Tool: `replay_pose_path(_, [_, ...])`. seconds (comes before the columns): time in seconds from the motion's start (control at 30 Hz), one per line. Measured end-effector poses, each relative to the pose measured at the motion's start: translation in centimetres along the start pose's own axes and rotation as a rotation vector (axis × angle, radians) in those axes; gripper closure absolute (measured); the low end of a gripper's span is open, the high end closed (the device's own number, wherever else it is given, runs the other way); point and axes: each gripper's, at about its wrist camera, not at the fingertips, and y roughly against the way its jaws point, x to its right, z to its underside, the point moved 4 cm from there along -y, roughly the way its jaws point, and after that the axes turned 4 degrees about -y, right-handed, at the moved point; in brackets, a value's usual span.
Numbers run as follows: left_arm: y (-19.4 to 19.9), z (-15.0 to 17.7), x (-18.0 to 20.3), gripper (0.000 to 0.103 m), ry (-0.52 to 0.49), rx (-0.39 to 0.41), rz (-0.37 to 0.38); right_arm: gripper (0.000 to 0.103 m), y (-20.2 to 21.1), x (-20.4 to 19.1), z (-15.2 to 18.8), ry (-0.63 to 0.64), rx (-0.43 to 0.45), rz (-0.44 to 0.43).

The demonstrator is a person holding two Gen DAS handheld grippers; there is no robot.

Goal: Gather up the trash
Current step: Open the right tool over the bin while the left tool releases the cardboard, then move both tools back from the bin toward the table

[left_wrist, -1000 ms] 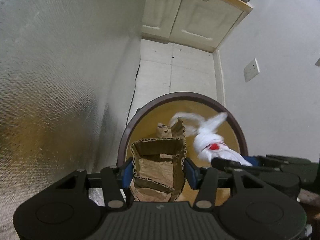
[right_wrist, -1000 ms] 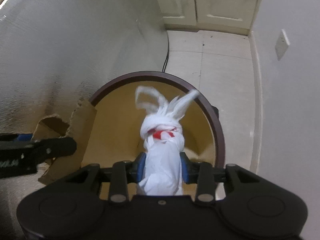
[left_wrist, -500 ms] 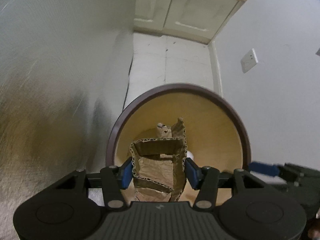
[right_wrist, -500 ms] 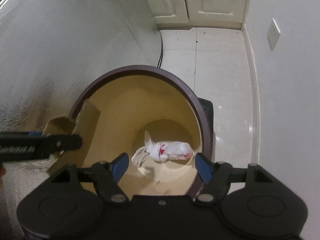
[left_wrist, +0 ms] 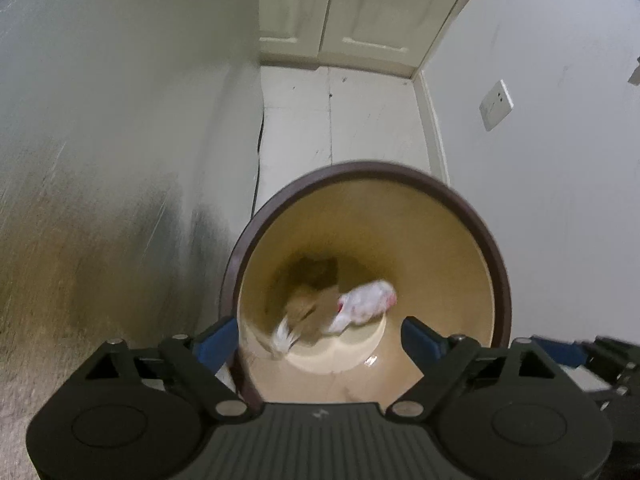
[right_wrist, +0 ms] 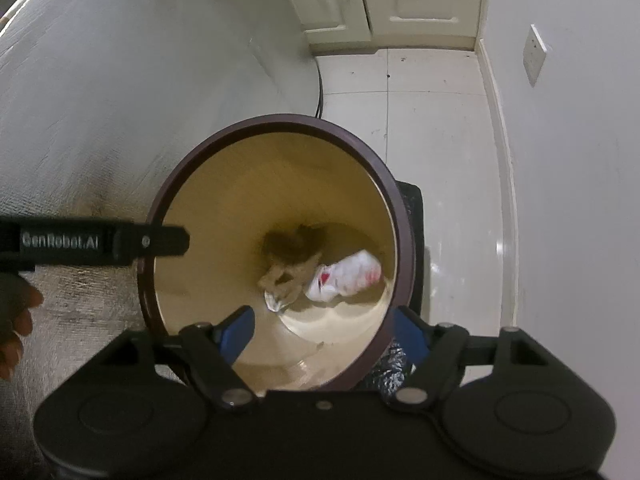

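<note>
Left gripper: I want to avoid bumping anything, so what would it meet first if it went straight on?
Probably the bin's inside: the left gripper, open and empty, points into its mouth toward the cardboard.

In the bin [right_wrist: 402, 216] — cardboard scrap [right_wrist: 286, 274] left, touching the knotted bag [right_wrist: 346, 276] — both on its floor.

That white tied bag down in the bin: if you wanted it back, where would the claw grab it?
Probably the bunched neck of the white bag, coming straight down: it lies on its side at the bottom of the bin, cardboard beside it.
</note>
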Motion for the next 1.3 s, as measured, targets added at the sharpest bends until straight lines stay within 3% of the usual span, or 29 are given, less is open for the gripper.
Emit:
replay_pose_path(0.4, [1.7,2.4,-0.7,0.000,0.010,-0.035,-0.028,0.018,2.7,0.4,-0.1,-0.004,0.024,0.054])
replay_pose_path(0.83, [5.5,3.0,-0.6,0.000,0.015,-0.016,-0.025,0.000,6.9,0.8,0.3,-0.014,0.065,0.118])
replay_pose_path(1.3, [9.3,5.0,-0.6,0.000,0.007,0.012,-0.034,0.000,10.7,-0.2,1.6,-0.009,0.084,0.155])
